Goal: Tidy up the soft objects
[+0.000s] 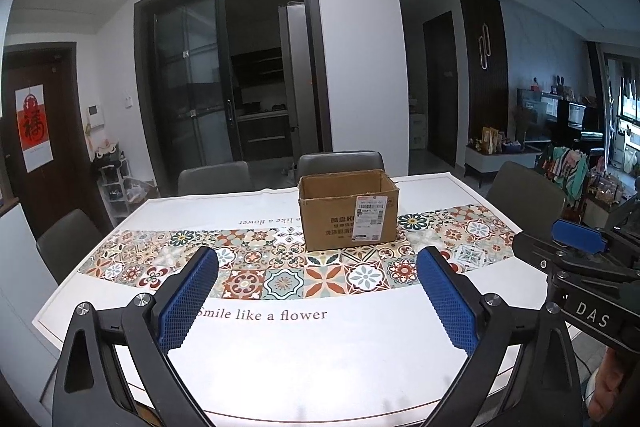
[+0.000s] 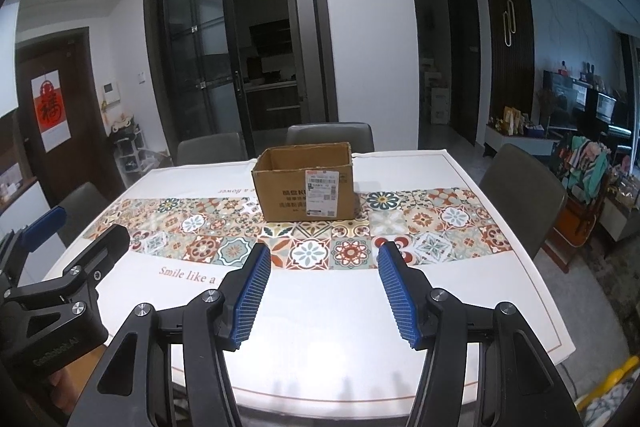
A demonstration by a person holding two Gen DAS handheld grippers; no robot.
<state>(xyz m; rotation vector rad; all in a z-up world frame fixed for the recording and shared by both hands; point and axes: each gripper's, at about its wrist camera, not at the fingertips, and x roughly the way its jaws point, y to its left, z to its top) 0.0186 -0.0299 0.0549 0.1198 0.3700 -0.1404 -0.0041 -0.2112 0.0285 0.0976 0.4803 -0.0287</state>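
Observation:
An open cardboard box (image 1: 348,215) (image 2: 304,187) with a shipping label stands upright on the patterned strip of the table (image 1: 280,347) (image 2: 328,331), beyond both grippers. Its inside is hidden from here. No soft object shows on the tabletop. My left gripper (image 1: 318,255) hovers over the near part of the table, its blue pads wide apart with nothing between them. My right gripper (image 2: 324,249) is beside it on the right, also open and empty, at about half that width. Each gripper shows at the edge of the other's view: right gripper (image 1: 580,243), left gripper (image 2: 84,227).
Grey chairs stand around the table: two behind the box (image 1: 340,163) (image 1: 214,177), one at the right (image 2: 520,187), one at the left (image 1: 66,243). The cloth reads "Smile like a flower" (image 1: 264,314). Clothes and clutter (image 2: 588,163) fill the far right of the room.

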